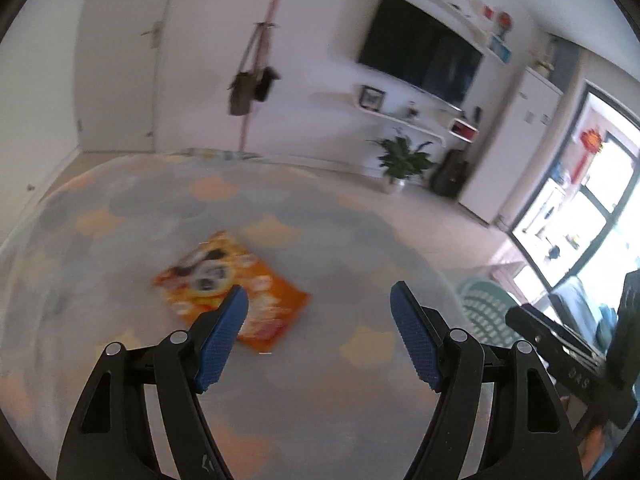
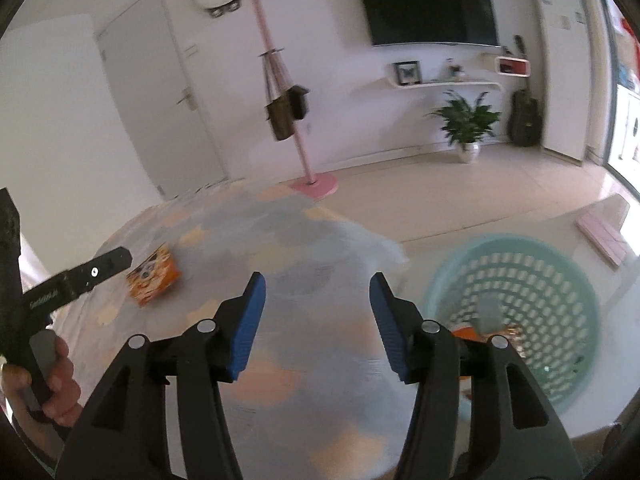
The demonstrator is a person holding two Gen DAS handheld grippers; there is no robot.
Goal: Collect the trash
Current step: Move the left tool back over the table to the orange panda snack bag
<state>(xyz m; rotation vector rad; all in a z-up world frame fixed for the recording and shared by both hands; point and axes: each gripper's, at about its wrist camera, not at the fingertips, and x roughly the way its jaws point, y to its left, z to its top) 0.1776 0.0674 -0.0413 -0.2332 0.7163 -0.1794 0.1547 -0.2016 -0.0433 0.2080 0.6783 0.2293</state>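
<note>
Trash left on the rug (image 1: 280,208) comes down to one orange packet (image 1: 236,292), lying flat on the pastel pattern, and the step in hand looks like the approach to it. In the left wrist view the left gripper (image 1: 319,300) hangs above the rug with its jaws spread wide and nothing between them; the packet sits just ahead and to the left of the gap, partly hidden behind the left pad. The right gripper (image 2: 317,292) is likewise wide open and empty, aimed at bare rug, with the green basket (image 2: 516,312) close on its right, off the rug's edge on the floor. Something orange and some foil already lie in the basket, though blur hides what they are. The next move, as I judge it, calls for swinging the left gripper a little leftward and down so the jaws straddle an edge of the packet; being thin and flat, it may need a low, angled pinch at a corner before the carry to the basket
</note>
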